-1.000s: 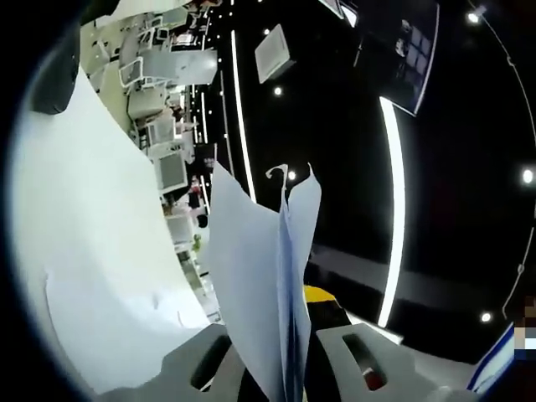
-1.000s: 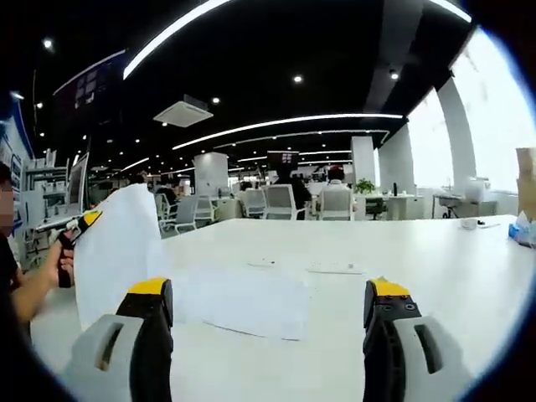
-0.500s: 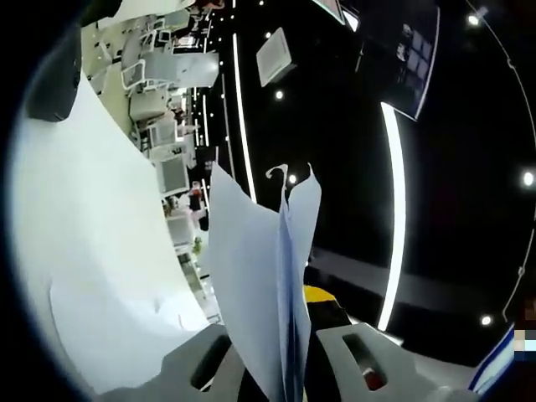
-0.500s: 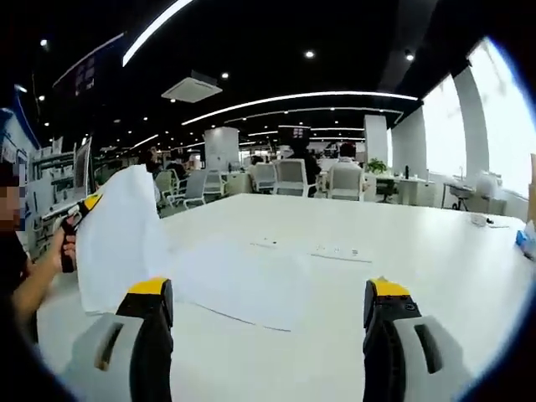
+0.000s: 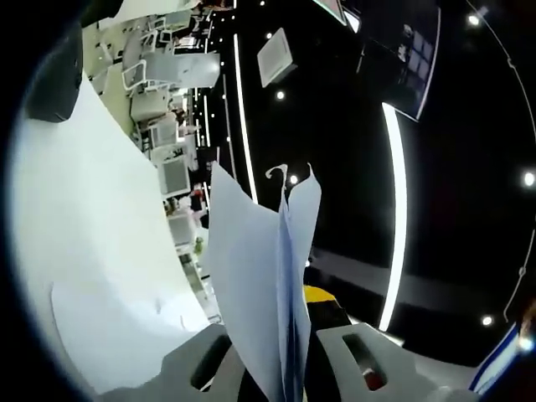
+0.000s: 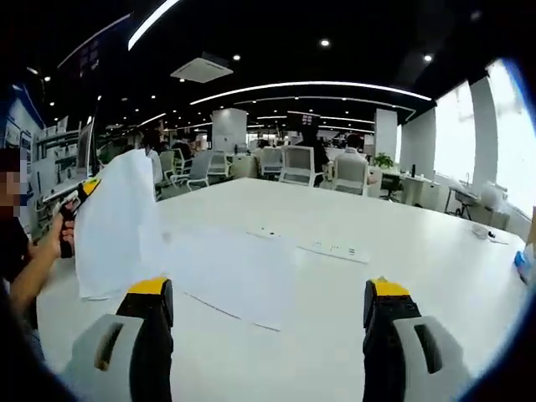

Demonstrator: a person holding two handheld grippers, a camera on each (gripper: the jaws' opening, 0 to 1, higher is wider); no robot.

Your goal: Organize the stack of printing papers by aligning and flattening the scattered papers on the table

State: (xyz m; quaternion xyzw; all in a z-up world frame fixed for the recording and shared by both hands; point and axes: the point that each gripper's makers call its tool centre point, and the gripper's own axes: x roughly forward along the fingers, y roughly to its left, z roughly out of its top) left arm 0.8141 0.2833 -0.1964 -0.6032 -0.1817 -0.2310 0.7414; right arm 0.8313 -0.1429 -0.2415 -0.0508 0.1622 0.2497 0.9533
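In the left gripper view my left gripper [image 5: 285,368] is shut on a bunch of white printing papers [image 5: 260,276] that stand up between its jaws. The right gripper view has that same held bunch of papers [image 6: 113,222] at the left, lifted off the white table [image 6: 394,276], with the left gripper [image 6: 79,197] and a hand behind it. More paper sheets [image 6: 230,272] lie flat on the table beside the bunch. My right gripper [image 6: 268,322] is open above the table's near part, with nothing between its jaws.
Small flat items [image 6: 335,249] lie mid-table. Office chairs [image 6: 297,172] and people stand past the table's far edge. A blue object [image 6: 526,264] sits at the right edge. The left gripper view is rolled sideways, with the table [image 5: 92,251] at the left.
The right gripper view has tilted down a little and swung, so the table and flat sheets sit lower and nearer. The held papers and the left gripper have hardly moved.
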